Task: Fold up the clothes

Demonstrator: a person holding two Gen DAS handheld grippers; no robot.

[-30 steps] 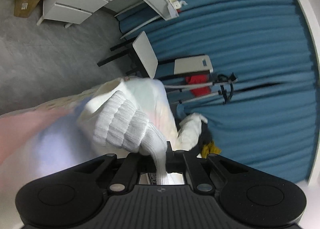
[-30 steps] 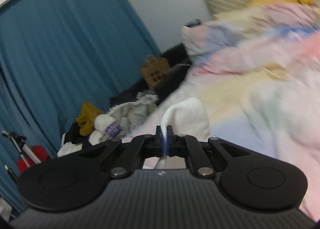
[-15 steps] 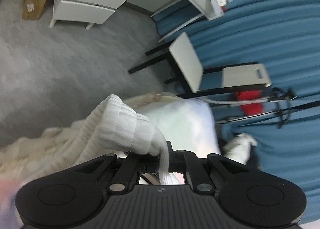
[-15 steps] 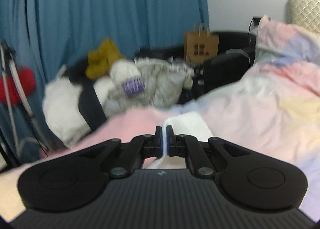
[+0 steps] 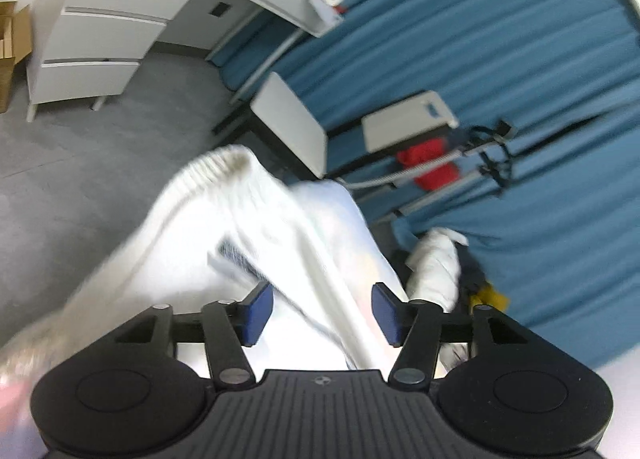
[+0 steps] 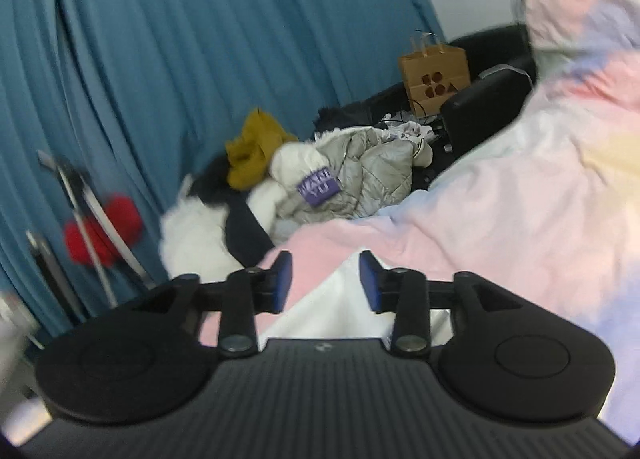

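Both claws newly parted — left claw (image 5: 322,313), right claw (image 6: 325,286) — white sweater (image 5: 256,227) loose between.

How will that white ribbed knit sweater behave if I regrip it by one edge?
The white ribbed knit sweater will probably flop and drape: it sags in soft folds between the open left gripper fingers. Its thick knit suggests some weight, so it may stretch or slide from a shallow pinch.
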